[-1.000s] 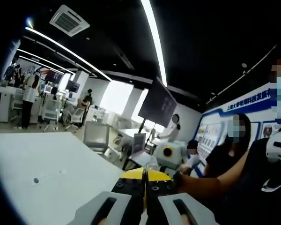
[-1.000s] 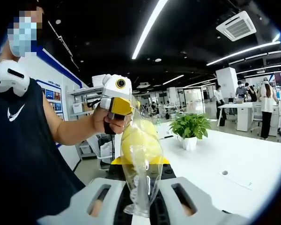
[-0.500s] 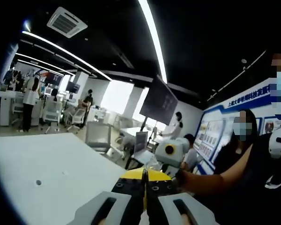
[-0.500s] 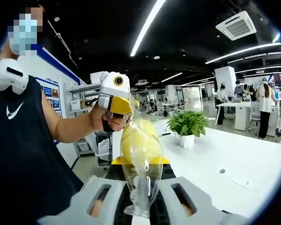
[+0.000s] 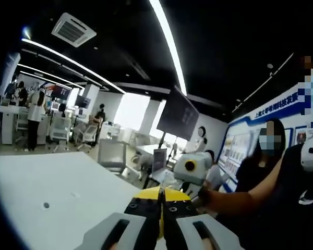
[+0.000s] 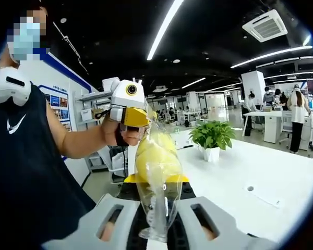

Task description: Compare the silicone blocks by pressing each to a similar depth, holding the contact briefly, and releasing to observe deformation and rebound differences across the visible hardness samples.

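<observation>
Where the right claw (image 6: 157, 221) rises in the right gripper view, its jaws are closed on the gathered neck of a clear plastic bag (image 6: 157, 177), and a yellow block (image 6: 155, 160) sits inside the bag, above the jaws and off the worktop (image 6: 261, 179). The bag stands upright, its top near the left claw (image 6: 126, 110), gripped by a hand (image 6: 120, 133). In the left gripper view the left claw (image 5: 160, 221) has its jaws pressed together with only a thin seam between them. The white worktop spreads broad and bare to the right of the bag; a potted plant (image 6: 213, 139) stands well apart, toward the far edge.
</observation>
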`<state>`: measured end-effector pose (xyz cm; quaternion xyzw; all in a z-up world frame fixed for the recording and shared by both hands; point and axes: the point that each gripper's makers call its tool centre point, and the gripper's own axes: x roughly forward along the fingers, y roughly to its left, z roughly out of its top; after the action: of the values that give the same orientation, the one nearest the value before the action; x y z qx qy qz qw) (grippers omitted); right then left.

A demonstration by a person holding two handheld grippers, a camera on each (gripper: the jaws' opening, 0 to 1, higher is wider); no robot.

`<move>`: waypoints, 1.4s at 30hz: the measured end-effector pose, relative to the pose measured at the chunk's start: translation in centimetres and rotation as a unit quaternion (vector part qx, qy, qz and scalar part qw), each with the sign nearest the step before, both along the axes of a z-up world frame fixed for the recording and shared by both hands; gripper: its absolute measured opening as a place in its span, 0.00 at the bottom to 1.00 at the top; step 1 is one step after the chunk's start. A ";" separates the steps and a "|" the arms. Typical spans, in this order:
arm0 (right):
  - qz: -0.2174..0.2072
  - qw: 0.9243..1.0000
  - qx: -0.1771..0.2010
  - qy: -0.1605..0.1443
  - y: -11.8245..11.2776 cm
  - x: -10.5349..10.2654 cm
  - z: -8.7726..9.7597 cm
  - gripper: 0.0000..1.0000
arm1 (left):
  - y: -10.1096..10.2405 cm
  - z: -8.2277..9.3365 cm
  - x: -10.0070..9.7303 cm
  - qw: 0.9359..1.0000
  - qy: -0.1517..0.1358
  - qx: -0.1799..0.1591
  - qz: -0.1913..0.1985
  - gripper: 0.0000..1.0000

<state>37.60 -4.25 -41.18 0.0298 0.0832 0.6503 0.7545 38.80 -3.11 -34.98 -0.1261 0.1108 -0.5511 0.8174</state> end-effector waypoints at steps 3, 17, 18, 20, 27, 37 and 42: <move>-0.001 1.000 0.002 0.003 0.1 -0.1 -0.2 0.00 | 0.0 -0.1 -0.1 1.000 -0.010 0.009 0.007 0.00; -0.002 1.000 0.012 0.000 -0.8 -0.4 -0.3 0.02 | -0.9 -0.1 -0.8 1.000 -0.002 0.003 -0.003 0.00; -0.002 1.000 0.014 -0.001 -0.9 -0.4 -0.3 0.03 | -0.9 -0.1 -0.8 1.000 -0.002 0.001 -0.004 0.00; -0.005 1.000 0.018 0.000 -0.9 -0.5 -0.2 0.04 | -1.0 0.0 -0.8 1.000 0.000 -0.002 -0.006 0.00; -0.009 1.000 0.022 0.001 -1.1 -0.4 0.2 0.07 | -1.2 0.3 -0.9 1.000 -0.004 -0.009 -0.010 0.00; -0.013 1.000 0.022 -0.005 -1.4 -0.3 -0.1 0.10 | -1.5 0.2 -0.8 1.000 -0.002 -0.016 -0.008 0.00; -0.022 0.999 0.028 -0.014 -1.5 0.0 0.0 0.12 | -1.6 0.3 -0.9 1.000 -0.005 -0.020 -0.005 0.00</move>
<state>37.56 -5.76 -41.19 0.0436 0.0542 0.6363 0.7683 37.93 -4.71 -34.63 -0.1395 0.0965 -0.5582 0.8122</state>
